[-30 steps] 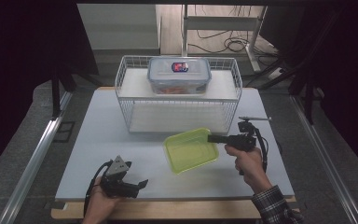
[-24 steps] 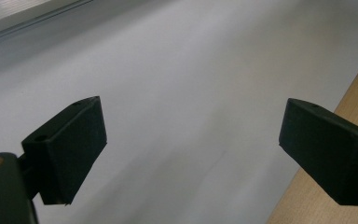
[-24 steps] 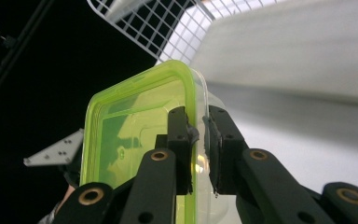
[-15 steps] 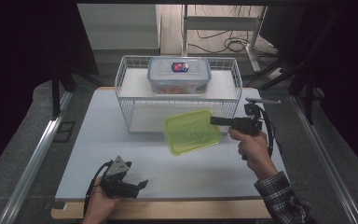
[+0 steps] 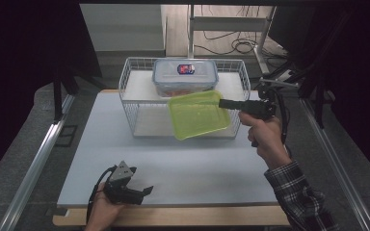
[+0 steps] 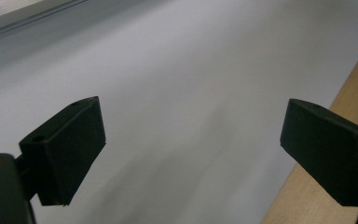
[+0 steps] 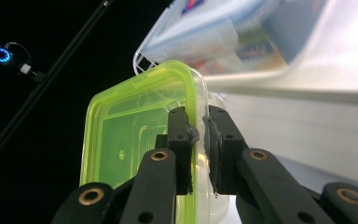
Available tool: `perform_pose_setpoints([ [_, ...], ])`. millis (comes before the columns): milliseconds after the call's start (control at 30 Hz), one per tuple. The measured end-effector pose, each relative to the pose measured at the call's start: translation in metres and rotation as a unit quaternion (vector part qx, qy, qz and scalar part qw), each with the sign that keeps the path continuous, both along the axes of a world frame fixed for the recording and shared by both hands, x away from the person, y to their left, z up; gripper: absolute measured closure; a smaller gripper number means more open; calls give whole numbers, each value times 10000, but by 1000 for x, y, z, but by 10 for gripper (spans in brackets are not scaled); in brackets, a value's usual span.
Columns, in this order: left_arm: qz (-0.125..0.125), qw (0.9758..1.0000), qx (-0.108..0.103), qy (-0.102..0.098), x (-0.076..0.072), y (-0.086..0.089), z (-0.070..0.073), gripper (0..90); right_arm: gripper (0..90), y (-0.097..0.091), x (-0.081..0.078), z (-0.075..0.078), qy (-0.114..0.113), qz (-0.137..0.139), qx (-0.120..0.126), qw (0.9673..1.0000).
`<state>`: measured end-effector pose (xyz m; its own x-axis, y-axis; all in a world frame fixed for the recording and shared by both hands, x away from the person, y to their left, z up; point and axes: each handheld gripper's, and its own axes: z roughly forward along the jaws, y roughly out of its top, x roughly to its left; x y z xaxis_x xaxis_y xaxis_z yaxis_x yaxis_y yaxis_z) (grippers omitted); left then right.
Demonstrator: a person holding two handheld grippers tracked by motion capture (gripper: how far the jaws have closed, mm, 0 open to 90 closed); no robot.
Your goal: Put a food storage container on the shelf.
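Observation:
A lime-green plastic container (image 5: 197, 114) hangs in the air in front of the white wire basket (image 5: 130, 103), tilted toward me. My right gripper (image 5: 221, 103) is shut on its right rim; in the right gripper view the pads (image 7: 189, 135) pinch the green container's (image 7: 130, 140) wall. A clear lidded food box (image 5: 185, 77) with a red and blue label rests on the basket's upper shelf, just behind the green container. My left gripper (image 5: 147, 191) lies low near the table's front edge, open, its jaws wide apart over the grey mat (image 6: 177, 84) with nothing between them.
The grey mat (image 5: 197, 168) covers a wooden table (image 5: 173, 217). Metal rails (image 5: 38, 159) run along both sides. Cables lie on the floor behind the basket. The clear box (image 7: 242, 32) looms close above the green container in the right gripper view.
My right gripper has lifted the green container off the mat and carried it up and back, level with the basket's top. The left gripper has stayed put.

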<state>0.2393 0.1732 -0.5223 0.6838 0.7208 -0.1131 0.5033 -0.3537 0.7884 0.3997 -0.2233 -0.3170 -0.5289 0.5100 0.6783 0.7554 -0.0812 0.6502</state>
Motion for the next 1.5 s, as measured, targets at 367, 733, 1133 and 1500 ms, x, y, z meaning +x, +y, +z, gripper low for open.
perform_pose_setpoints([
  [367, -24, 10000, 86, -1, 0, 0, 0, 53, 805, 10, 14, 27, -117, -109, 54, 9999],
  [733, -42, 10000, 28, 27, 0, -1, 0, 47, 805, 19, 34, 51, -303, -432, 32, 9986],
  [1133, -64, 10000, 53, 23, -1, -1, 0, 47, 805, 38, 60, 76, -558, -972, -126, 9936],
  [1500, -102, 9999, 78, 43, 0, -2, -1, 48, 804, 53, 80, 73, -546, -1275, -298, 9899],
])
